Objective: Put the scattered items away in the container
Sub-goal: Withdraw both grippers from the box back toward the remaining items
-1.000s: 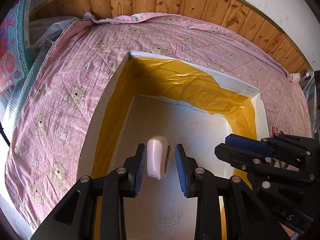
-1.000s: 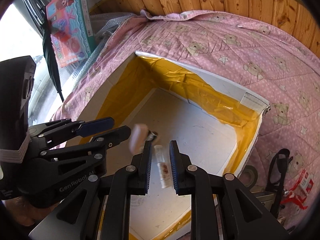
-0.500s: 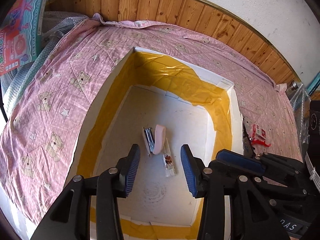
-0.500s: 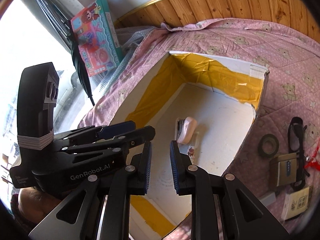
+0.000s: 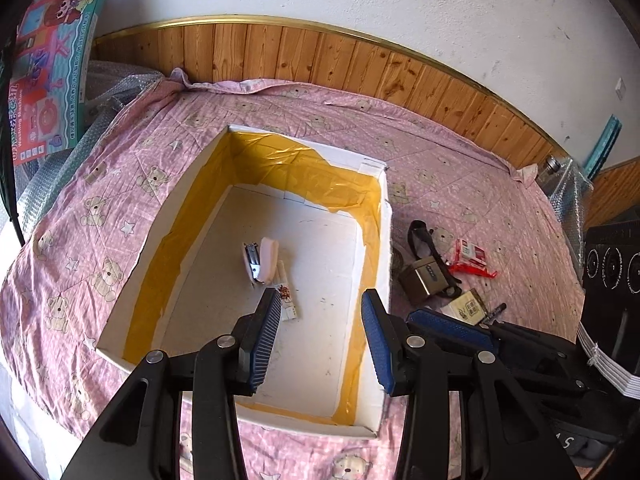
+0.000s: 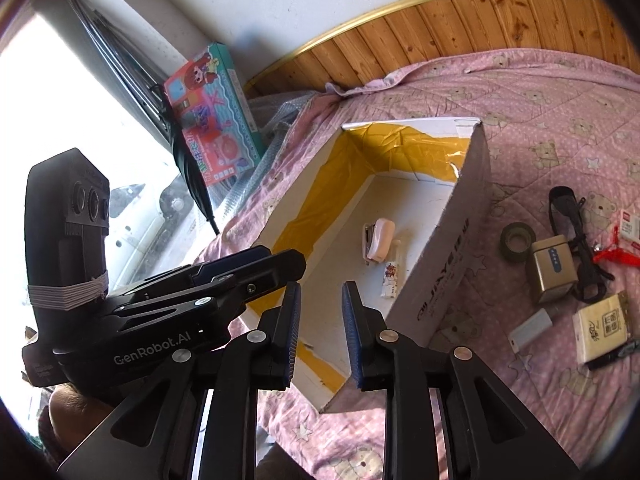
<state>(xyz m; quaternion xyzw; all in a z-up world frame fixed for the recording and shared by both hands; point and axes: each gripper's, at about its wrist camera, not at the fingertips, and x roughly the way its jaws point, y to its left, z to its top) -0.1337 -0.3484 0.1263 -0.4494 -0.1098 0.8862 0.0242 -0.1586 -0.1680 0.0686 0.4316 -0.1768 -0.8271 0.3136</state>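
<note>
both grippers, left gripper (image 5: 320, 334) and right gripper (image 6: 318, 330), above the box (image 5: 386, 240), agape, empty

White plaster wall (image 5: 400, 8), wood-panel wainscot (image 5: 320, 56), pink teddy-bear quilt (image 5: 460, 168), bright window (image 6: 60, 120)

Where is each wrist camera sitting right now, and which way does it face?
Left wrist: behind the open, empty left gripper, looking down into the white cardboard box lined with yellow tape; the right gripper shows at lower right.
Right wrist: behind the open, empty right gripper, above the box's near corner, facing the wood-panelled wall; the left gripper and part of a hand show at left.
Shared: the box, the pink stapler inside it, and the pink bear-print quilt.
</note>
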